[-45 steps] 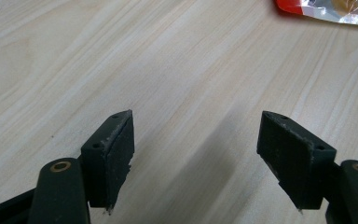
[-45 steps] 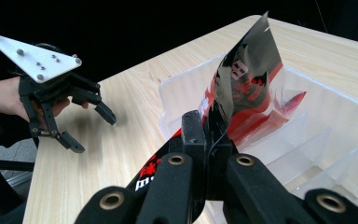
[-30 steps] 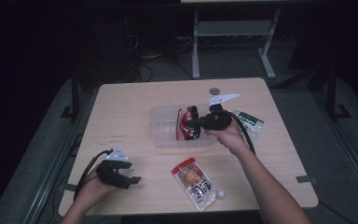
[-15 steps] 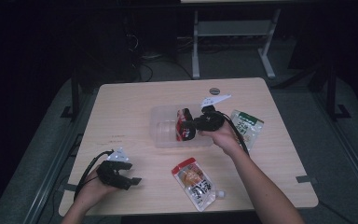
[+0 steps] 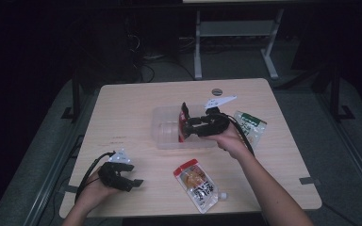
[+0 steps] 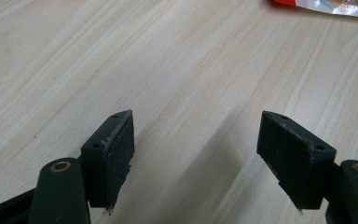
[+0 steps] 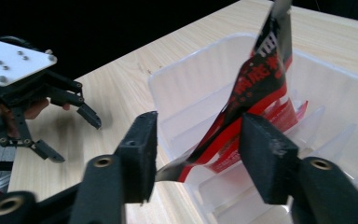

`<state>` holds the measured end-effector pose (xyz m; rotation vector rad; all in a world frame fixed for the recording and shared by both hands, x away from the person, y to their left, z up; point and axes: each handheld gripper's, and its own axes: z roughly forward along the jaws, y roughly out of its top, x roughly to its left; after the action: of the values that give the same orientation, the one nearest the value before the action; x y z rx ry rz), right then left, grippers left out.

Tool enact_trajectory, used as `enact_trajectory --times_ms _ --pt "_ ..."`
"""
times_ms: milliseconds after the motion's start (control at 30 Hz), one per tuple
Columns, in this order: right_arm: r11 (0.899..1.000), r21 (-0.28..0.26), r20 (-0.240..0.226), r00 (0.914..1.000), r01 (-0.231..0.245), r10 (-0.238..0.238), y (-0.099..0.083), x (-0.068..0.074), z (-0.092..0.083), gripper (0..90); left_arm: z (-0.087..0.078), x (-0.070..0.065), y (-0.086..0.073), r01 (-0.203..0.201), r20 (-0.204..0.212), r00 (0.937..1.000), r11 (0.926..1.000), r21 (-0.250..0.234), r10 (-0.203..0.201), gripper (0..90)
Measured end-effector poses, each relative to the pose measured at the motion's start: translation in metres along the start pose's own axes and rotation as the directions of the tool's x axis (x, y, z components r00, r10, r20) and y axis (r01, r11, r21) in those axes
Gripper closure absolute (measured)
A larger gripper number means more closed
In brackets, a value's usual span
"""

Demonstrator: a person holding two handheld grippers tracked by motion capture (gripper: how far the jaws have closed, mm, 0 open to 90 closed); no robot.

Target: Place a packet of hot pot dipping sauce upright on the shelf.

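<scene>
The right gripper had just been opening its jaws, letting the red pouch between them drop into the clear bin; the left gripper rested wide, empty, near-left.

Wood table: clear bin, green pouch, orange pouch.

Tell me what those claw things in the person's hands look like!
Both are black. The left gripper and right gripper each have two blocky jaws with brass-coloured pivot rings, a pale three-cornered plate on top and a trailing black cable. The forearms are bare, no sleeves.
</scene>
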<state>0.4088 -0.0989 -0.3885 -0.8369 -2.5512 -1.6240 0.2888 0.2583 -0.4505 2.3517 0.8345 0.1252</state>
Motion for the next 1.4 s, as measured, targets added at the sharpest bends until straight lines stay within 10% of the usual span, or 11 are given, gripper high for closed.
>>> enact_trajectory --times_ms 567,1400 --pt "0.999 0.031 -0.009 0.9996 0.028 -0.028 -0.026 0.014 -0.017 54.9 0.000 0.000 0.000 -0.006 0.000 1.0000 1.0000 -0.002 0.006 27.2" --pt "0.989 0.146 0.117 0.9916 0.038 -0.056 -0.097 0.048 -0.063 33.3 -0.002 -0.007 0.003 -0.024 0.033 0.9991 0.9994 -0.026 0.025 41.0"
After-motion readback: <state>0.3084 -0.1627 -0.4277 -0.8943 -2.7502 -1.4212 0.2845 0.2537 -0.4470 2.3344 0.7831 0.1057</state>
